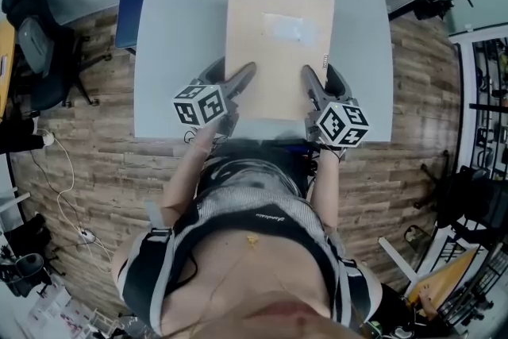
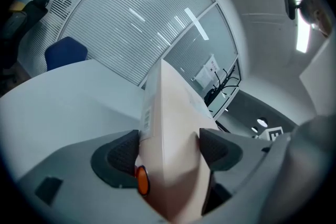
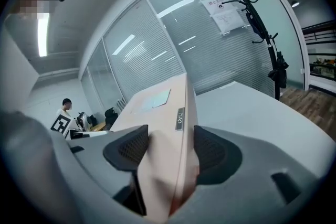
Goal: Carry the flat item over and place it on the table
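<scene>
Over pale grey bench (image 1: 182, 28), flat tan cardboard box (image 1: 279, 44) held level by 2 tongs: left tongs (image 2: 169, 147) clamped box's near-left edge, right tongs (image 3: 169, 148) near-right edge.

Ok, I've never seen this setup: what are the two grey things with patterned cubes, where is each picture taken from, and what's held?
No robot here: a person holds a hand-operated claw in each hand; the patterned cubes are part of them. The head view looks down from the person's head; the other two cameras ride on the left claw and right claw, looking along their jaws. Both claws are shut on the near edge of a flat tan box, over a grey table. Whether the box already rests on it I cannot tell.
</scene>
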